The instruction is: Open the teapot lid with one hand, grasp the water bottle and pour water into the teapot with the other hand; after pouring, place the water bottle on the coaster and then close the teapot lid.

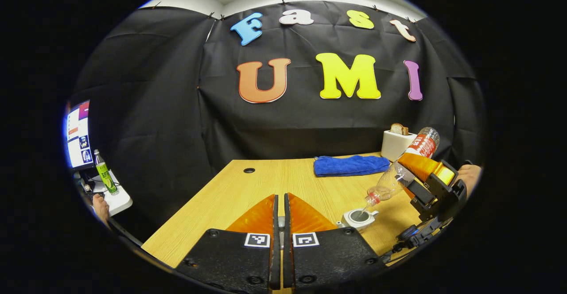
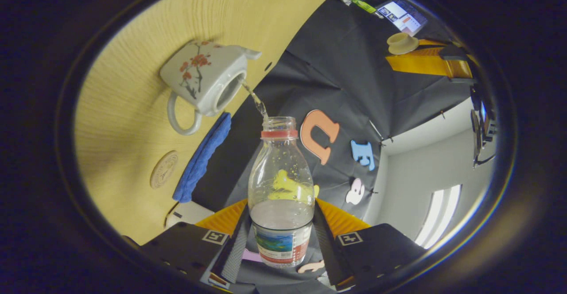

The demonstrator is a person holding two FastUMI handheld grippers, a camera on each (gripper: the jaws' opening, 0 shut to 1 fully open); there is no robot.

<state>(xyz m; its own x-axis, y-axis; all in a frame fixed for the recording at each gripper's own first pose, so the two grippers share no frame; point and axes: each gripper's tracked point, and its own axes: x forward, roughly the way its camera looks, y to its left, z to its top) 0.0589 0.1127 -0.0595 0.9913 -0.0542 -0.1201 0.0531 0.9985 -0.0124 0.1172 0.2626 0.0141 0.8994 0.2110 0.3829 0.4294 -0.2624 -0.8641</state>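
A wooden table (image 1: 248, 196) stands against black cloth walls, with a pale ceiling above. The right gripper (image 2: 281, 236) is clamped on the water bottle (image 2: 280, 187), tipped neck-down — a thin stream falls into the open teapot (image 1: 358, 218) near the table's right edge. A blue towel (image 1: 351, 164) and white toaster (image 1: 395, 145) sit at the far edge; the coaster (image 2: 164, 169) lies beside the towel. The left gripper (image 1: 279, 223) is pressed together — the lid (image 2: 402, 42) shows at its tips in the right gripper view.

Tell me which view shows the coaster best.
The right gripper view: the coaster lies bare on the table beside the blue cloth. I can't make it out in the left gripper view.
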